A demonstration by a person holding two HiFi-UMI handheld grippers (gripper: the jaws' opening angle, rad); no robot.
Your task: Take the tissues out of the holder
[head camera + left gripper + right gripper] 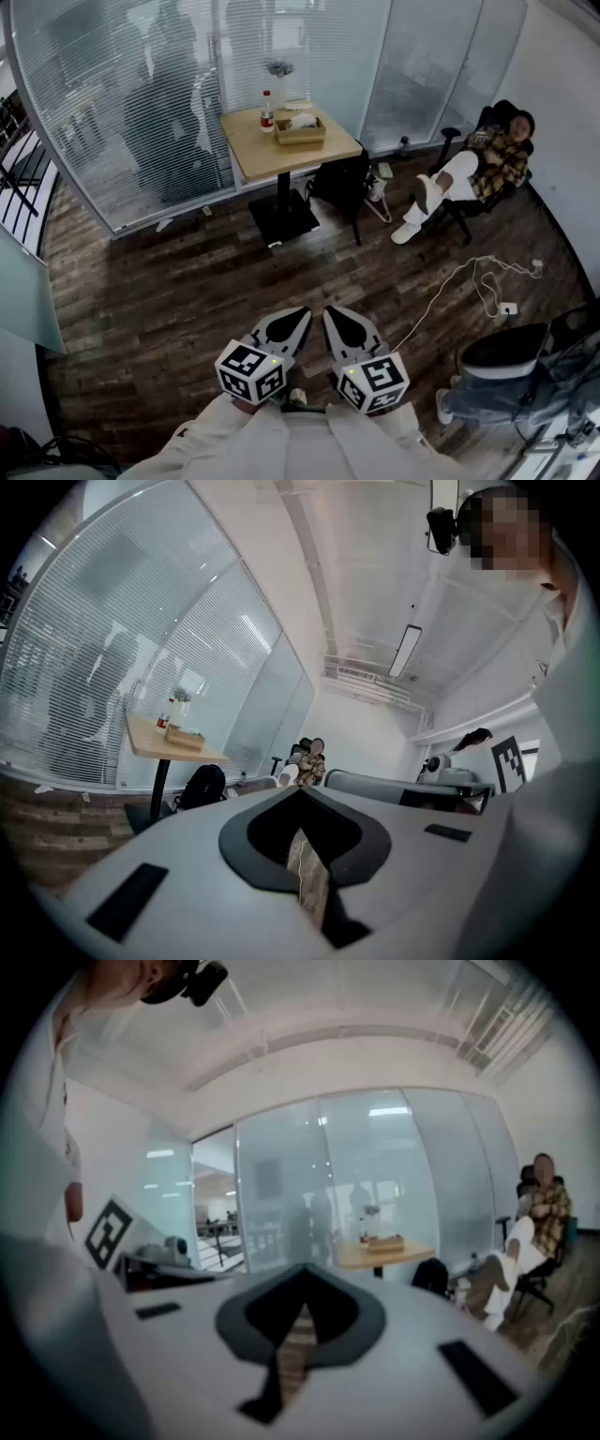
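Note:
The wooden tissue holder [300, 132] with white tissues [302, 120] in it stands on a small square table [281, 155], far ahead of me across the floor. Both grippers are held close to my body, side by side and far from the table. The left gripper [305, 312] has its jaws together with nothing between them, and so does the right gripper [329, 310]. In the left gripper view the holder [185, 738] is small beyond the left gripper [300, 787]. The right gripper view shows the holder [385, 1243] beyond the right gripper [305, 1267].
A bottle [267, 112] and a small plant [279, 75] share the table. A black backpack [342, 183] leans by the table's foot. A person sits in a chair [478, 169] at the right. A white cable [469, 281] lies on the wood floor. Glass walls stand behind.

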